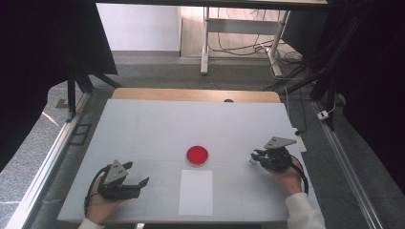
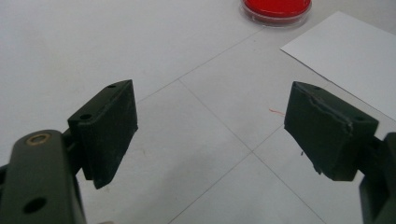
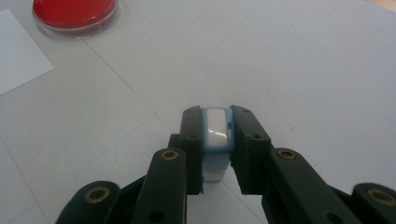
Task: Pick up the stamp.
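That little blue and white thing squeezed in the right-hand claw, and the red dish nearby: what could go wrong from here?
1. The right gripper pinches the small blue-and-white block by its narrow sides only, so it might twist or slip out when lifted.
2. The red dish sits between the two hands; a sweep toward the middle could knock it.
3. The white sheet lies loose on the table, so a passing jaw could drag it.

The white table top (image 1: pixel 143 129) bears a red-filled dish (image 1: pixel 197 155) and a white paper sheet (image 1: pixel 196 192).
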Action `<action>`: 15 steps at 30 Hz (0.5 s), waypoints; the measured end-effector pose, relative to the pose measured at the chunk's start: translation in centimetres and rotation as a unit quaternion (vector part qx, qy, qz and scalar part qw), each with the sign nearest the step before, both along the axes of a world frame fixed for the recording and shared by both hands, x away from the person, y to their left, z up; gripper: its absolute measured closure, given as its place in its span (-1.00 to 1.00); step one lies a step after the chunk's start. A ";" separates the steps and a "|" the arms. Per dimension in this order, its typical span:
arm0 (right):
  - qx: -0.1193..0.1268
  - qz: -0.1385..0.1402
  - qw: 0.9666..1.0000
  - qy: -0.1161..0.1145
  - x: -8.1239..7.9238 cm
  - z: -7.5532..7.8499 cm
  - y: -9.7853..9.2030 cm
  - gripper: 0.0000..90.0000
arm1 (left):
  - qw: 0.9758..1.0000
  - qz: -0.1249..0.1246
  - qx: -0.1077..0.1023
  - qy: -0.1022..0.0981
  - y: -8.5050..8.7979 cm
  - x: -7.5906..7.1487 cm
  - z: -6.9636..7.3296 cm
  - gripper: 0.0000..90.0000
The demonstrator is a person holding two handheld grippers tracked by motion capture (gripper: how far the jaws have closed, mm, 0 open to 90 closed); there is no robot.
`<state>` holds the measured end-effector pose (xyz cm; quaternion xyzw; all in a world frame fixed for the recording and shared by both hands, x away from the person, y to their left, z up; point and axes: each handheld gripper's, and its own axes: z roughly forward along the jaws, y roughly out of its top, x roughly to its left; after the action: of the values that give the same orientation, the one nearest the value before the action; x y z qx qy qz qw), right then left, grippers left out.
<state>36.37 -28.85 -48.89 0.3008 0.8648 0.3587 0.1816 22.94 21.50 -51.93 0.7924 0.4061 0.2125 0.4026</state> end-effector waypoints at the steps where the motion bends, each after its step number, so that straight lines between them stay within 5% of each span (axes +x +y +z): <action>1: 0.000 0.000 1.000 0.000 0.0 0.0 0.0 0.65 | 1.000 0.000 0.000 0.000 0.0 0.0 0.0 -0.61; 15: 0.050 -0.007 0.999 0.003 0.0 0.7 -0.6 0.66 | 1.000 0.002 0.000 0.000 0.0 0.0 0.0 -0.61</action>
<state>36.37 -29.50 -48.21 0.3162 0.8444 0.3991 0.1665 22.93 21.50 -51.96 0.7917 0.4075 0.2129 0.4023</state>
